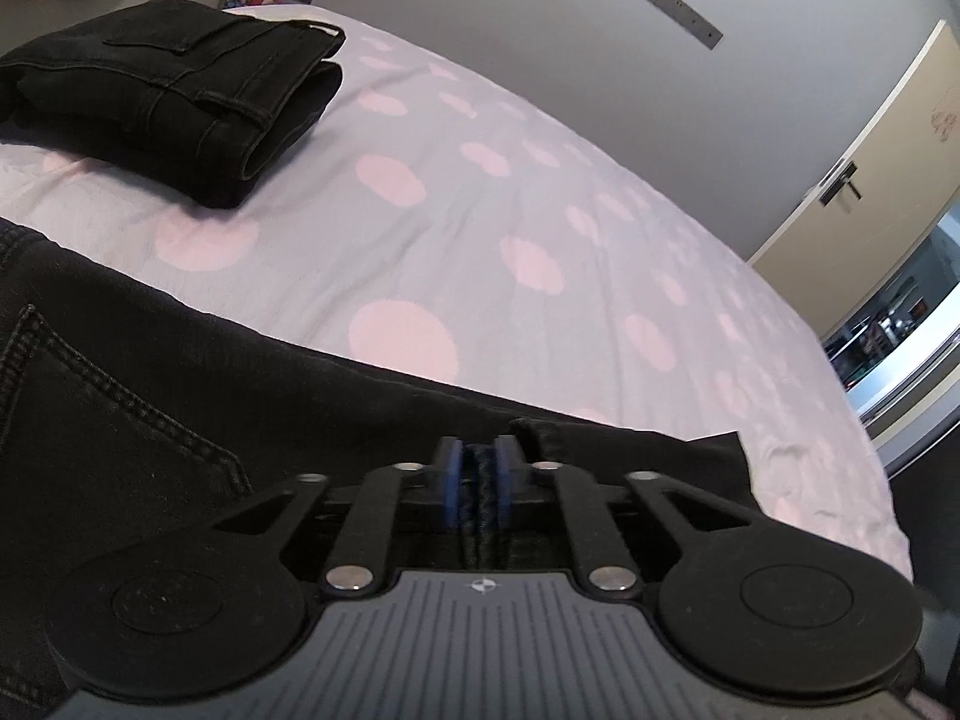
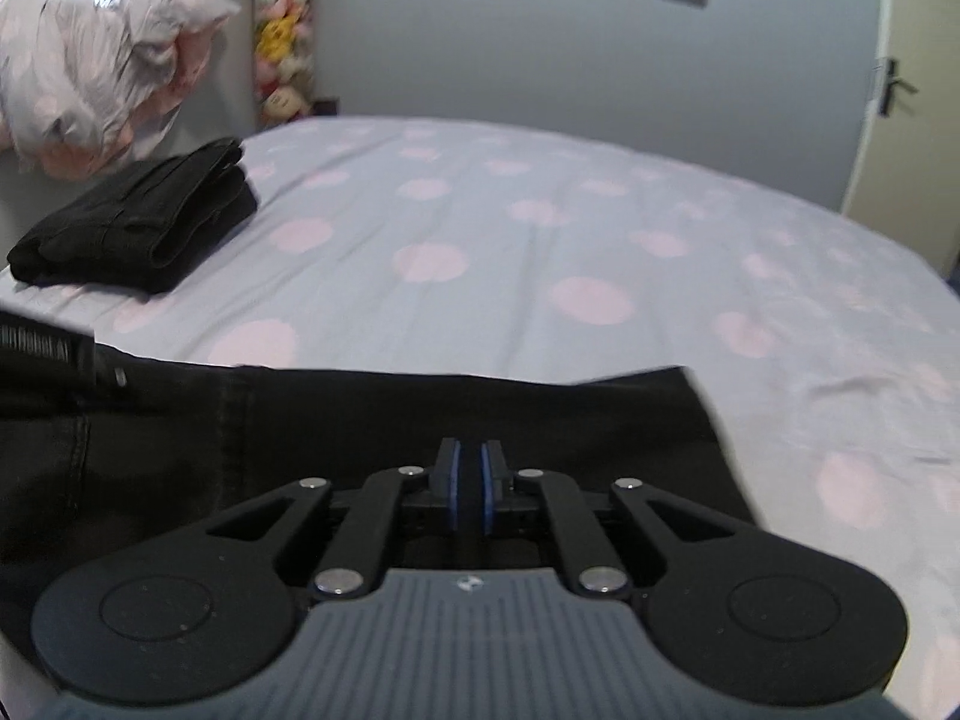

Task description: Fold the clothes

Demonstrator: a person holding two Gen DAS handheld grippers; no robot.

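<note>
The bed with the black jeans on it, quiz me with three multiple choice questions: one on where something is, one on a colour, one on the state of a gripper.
1. Where does the folded pair of black jeans lie on the bed?
A. at the far left, near the crumpled bedding
B. in the middle of the sheet
C. at the far right, by the door

2. What colour are the round spots on the sheet?
A. green
B. pink
C. yellow

3. What is the left gripper doing?
A. standing wide open above the bare sheet
B. holding a plush toy
C. closed on dark fabric of the unfolded jeans

Answers:
1 A: both views show the folded stack at the far left, close to the crumpled bedding.
2 B: the spots are pale pink on the light sheet.
3 C: dark cloth sits pinched between its blue pads.
</note>
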